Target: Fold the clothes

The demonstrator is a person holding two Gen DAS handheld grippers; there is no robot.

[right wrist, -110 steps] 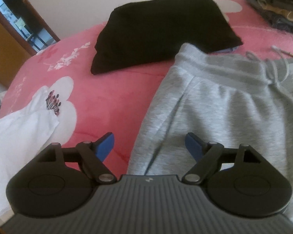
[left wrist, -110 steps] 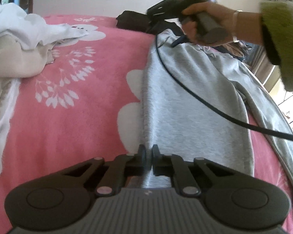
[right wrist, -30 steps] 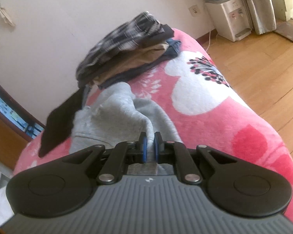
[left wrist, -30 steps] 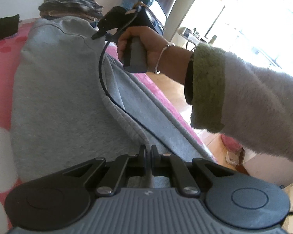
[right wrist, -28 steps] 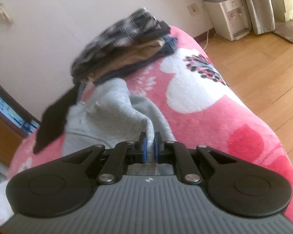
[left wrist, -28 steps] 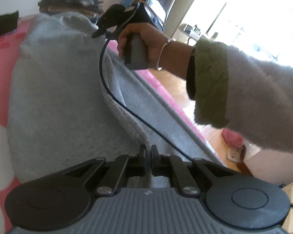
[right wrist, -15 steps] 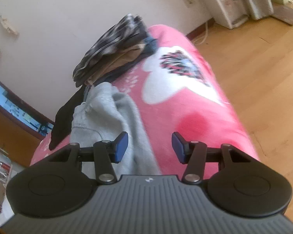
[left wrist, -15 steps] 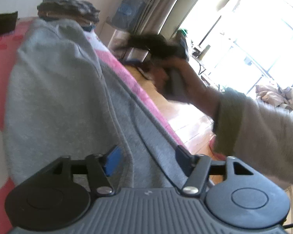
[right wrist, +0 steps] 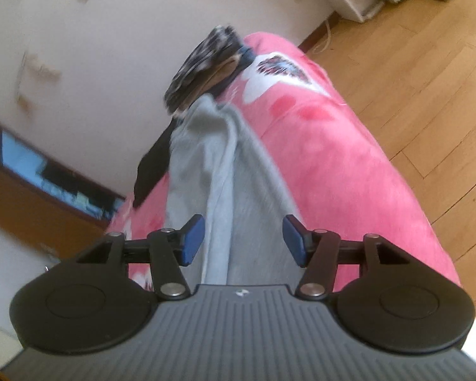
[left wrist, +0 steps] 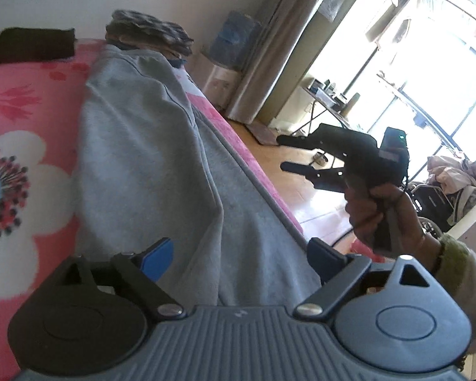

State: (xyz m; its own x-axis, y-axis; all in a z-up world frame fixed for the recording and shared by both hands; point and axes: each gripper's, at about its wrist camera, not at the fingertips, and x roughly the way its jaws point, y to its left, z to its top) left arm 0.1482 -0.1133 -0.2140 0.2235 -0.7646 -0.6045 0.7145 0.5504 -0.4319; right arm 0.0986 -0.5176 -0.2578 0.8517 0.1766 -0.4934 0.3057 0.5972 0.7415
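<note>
A pink fleece blanket with big white flowers (left wrist: pixel 22 120) covers the bed in front of me, and it fills most of what both my cameras take in. On it lie the grey fleece sweatpants (left wrist: pixel 136 158), stretched lengthwise along the edge of the bed nearest the wooden floor (right wrist: pixel 428 73), one layer folded over the other so that a long ridge runs down the middle. At their far end the waistband meets a stack of folded clothes with a checked piece on top (left wrist: pixel 149 33), pushed up near the white wall. Just beside that stack, further in on the blanket, sits a flat folded black garment (left wrist: pixel 31 46).

My left gripper (left wrist: pixel 241 254) hovers low over the near end of the sweatpants with its blue-padded fingers (left wrist: pixel 158 255) spread wide apart — nothing is between them but the grey cloth lying below. My right gripper (right wrist: pixel 242 241) is held the same way, fingers parted and empty, looking down the length of the trousers from above; the view there is smeared by blur. From the left camera I can see that right gripper (left wrist: pixel 304 154) out over the floor beside the bed, clear of the blanket, with my right hand (left wrist: pixel 380 212) wrapped round its handle and a pale fuzzy sleeve with a green cuff (left wrist: pixel 457 263) at my wrist.
</note>
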